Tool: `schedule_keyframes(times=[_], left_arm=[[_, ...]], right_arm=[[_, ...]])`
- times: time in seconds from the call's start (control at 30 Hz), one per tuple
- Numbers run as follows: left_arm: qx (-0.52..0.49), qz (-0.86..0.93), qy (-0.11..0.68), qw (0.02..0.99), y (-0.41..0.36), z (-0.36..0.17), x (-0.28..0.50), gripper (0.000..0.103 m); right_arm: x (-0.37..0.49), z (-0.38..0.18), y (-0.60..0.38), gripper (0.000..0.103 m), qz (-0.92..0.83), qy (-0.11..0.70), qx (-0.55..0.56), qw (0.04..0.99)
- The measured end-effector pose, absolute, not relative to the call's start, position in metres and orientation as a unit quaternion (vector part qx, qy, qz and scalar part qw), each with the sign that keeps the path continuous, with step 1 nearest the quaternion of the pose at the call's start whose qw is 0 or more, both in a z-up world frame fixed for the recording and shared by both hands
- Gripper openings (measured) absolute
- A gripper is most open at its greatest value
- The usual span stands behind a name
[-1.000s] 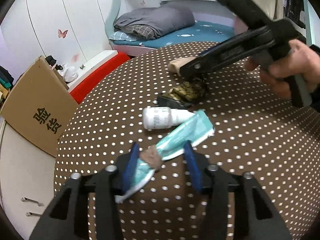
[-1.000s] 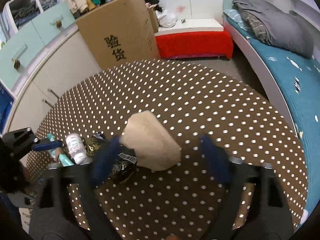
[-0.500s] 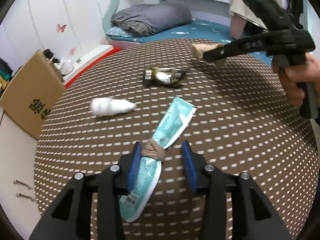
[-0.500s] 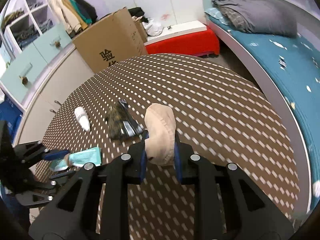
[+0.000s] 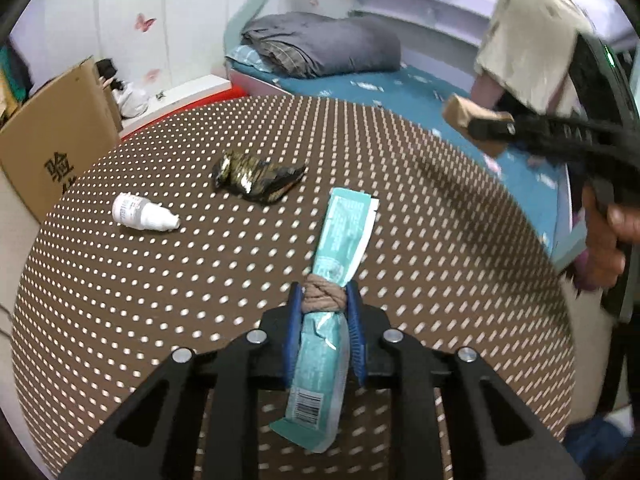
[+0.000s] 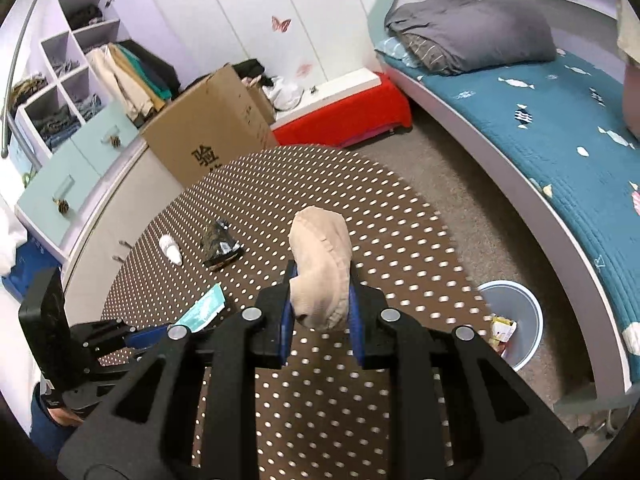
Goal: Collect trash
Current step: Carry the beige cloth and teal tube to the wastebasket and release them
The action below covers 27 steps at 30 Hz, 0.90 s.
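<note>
My left gripper (image 5: pixel 323 300) is shut on a teal wrapper (image 5: pixel 340 236) with a brown band tied round its middle, held just above the brown dotted round table (image 5: pixel 200 280). My right gripper (image 6: pixel 320 276) is shut on a beige crumpled wad (image 6: pixel 320 256), raised high over the table's far side; it also shows in the left wrist view (image 5: pixel 472 120). A small white bottle (image 5: pixel 140 214) and a dark crumpled wrapper (image 5: pixel 260 176) lie on the table. A pale blue bin (image 6: pixel 512 320) with some trash inside stands on the floor to the right of the table.
A cardboard box (image 6: pixel 208 136) stands beyond the table by pale cabinets (image 6: pixel 80 168). A red bench (image 6: pixel 344 116) and a teal-covered bed (image 6: pixel 560 128) curve round the right side. Grey carpet (image 6: pixel 460 200) lies between table and bed.
Both grippers have closed: the left on the teal wrapper, the right on the beige wad. The right gripper rose high and moved off to the right, bringing the bin into view.
</note>
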<state>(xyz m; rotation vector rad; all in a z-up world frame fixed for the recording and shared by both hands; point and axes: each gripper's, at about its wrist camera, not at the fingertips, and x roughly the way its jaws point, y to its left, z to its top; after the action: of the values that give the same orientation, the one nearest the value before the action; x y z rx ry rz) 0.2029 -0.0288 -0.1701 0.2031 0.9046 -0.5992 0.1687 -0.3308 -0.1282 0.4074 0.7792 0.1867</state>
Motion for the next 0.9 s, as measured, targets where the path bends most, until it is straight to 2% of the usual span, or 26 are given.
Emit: schedule_keyframes(times=[0.53, 0.9], left_arm=[[-0.004, -0.309, 0.376, 0.874, -0.119, -0.107, 0.217, 0.021], [-0.031, -0.360, 0.367, 0.857, -0.209, -0.090, 0.219, 0.021]], right_arm=[[0.132, -0.101, -0.423, 0.023, 0.004, 0.311, 0.240, 0.920], [0.116, -0.110, -0.496, 0.023, -0.062, 0.295, 0.273, 0.914]])
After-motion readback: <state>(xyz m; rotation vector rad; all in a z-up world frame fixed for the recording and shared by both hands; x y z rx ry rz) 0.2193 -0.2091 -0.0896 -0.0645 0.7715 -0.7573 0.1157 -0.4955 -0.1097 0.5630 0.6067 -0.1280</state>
